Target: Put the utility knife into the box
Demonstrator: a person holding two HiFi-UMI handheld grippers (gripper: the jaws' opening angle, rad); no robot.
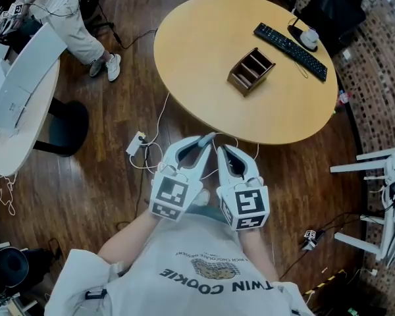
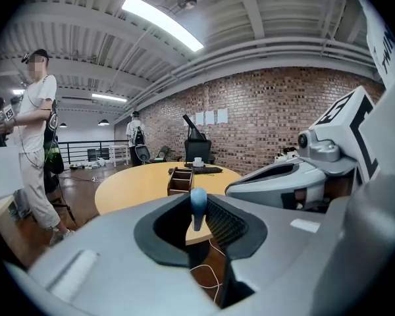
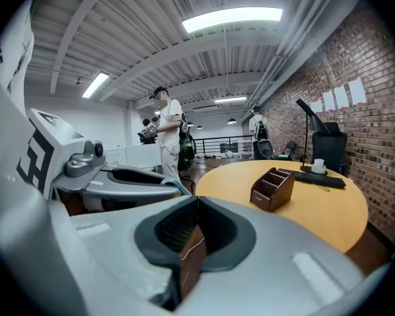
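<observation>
A brown wooden box [image 1: 251, 70] with open compartments stands on the round wooden table [image 1: 204, 51]; it also shows as the box [image 2: 180, 180] and the box [image 3: 272, 188] in the two gripper views. My left gripper [image 1: 208, 139] is held low in front of the table's near edge, shut on the utility knife [image 2: 198, 201], whose rounded blue end sticks up between the jaws. The rest of the knife is hidden. Right beside it, my right gripper [image 1: 222, 150] has its jaws together with nothing in them. Both grippers are well short of the box.
A black keyboard [image 1: 289, 51] and a small white object [image 1: 309, 38] lie on the table's far right. A person [image 1: 72, 18] stands by a white table [image 1: 20, 104] at the left. A cable and adapter [image 1: 137, 143] lie on the floor. White chair legs [image 1: 382, 196] are at the right.
</observation>
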